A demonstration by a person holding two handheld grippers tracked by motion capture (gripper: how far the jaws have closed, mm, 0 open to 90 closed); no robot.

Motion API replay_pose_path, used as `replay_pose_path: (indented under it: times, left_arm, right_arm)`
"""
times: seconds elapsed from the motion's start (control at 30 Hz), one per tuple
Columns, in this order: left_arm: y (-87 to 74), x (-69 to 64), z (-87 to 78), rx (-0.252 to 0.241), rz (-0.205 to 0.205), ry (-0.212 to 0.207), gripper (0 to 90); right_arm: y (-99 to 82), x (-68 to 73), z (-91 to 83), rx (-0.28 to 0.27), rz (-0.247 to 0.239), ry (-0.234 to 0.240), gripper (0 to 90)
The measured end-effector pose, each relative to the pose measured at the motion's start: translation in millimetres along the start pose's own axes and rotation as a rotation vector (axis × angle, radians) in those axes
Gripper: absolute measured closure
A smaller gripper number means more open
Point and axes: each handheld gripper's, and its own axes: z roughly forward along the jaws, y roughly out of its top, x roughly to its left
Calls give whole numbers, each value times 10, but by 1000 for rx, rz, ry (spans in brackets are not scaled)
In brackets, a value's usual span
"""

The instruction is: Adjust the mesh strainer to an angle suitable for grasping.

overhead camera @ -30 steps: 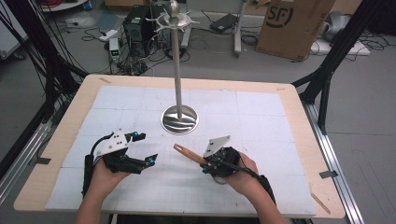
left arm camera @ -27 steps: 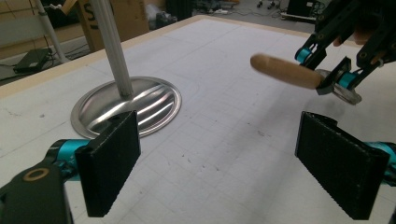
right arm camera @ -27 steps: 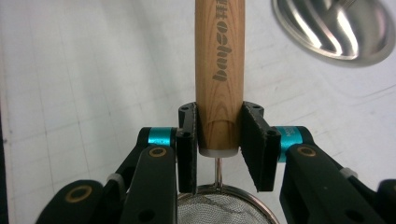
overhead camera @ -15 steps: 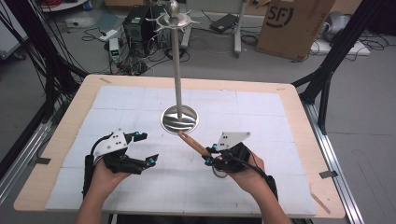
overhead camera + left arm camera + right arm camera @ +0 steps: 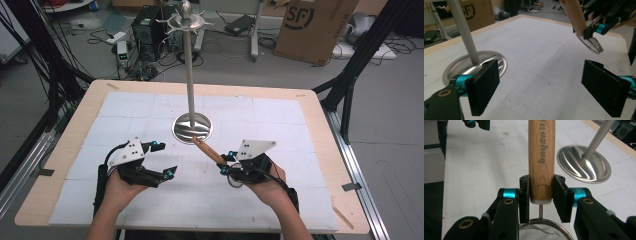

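Bright, even overhead light, soft shadows; glare streaks the steel stand base (image 5: 584, 163); the high view is slightly soft.

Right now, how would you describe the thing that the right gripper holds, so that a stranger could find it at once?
Start at the tall steel stand with a round mirror-like base in the middle of the white gridded table mat. Just in front of that base, the right gripper is shut on a small wire-mesh strainer with a light wooden handle. It is the only wooden thing on the mat, with dark lettering on its handle.
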Motion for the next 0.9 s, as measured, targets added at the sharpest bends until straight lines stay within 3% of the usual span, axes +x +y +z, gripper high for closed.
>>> replay_pose_path:
  times: [0.13,0.2,0.4,0.73,0.9]
  left_arm:
    - [70,7,47,-4,15,-13,156]
    - [119,9,66,-14,13,-36,156]
    - [255,-31,91,-60,20,-97,157]
    - [451,-106,237,-60,54,-150,157]
    - [523,-125,266,-105,33,-189,157]
  right_arm:
    - [12,-21,-44,-15,9,14,689]
    - [25,-30,-60,-27,-11,25,690]
    - [84,-54,-87,-56,-4,61,689]
    - [220,-55,-77,-83,-40,107,689]
    - [271,-30,-59,-94,-57,125,689]
